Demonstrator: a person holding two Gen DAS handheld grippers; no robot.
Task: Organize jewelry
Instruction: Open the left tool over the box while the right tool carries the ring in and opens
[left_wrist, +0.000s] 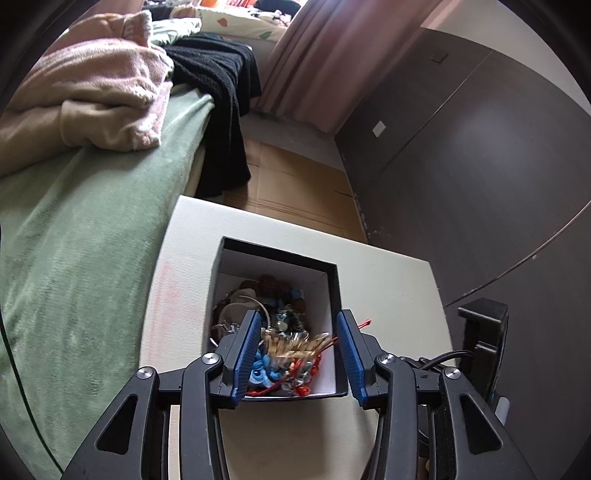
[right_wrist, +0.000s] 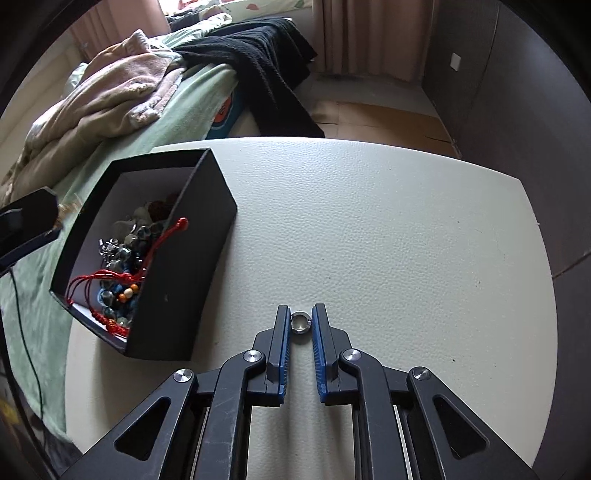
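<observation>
Silver-toned, a small round metal ring (right_wrist: 301, 323) is bracketed on the pale textured surface (right_wrist: 369, 229) by the nearly closed right gripper (right_wrist: 301, 325); contact cannot be told. Spread wide, the left gripper (left_wrist: 299, 332) hangs over the black square jewelry-filled box (right_wrist: 177, 273). Pickup seems in hand; firm closure, then transfer to that box, is judged next.

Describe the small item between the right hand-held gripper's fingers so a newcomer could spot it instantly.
Start at the cream table beside the green-covered bed. Right of the black box of jewelry, the right hand-held gripper has its fingers on either side of a small silver ring on the bare tabletop. It's the only piece outside the box, plain metal unlike the beaded, red-corded tangle inside.
</observation>
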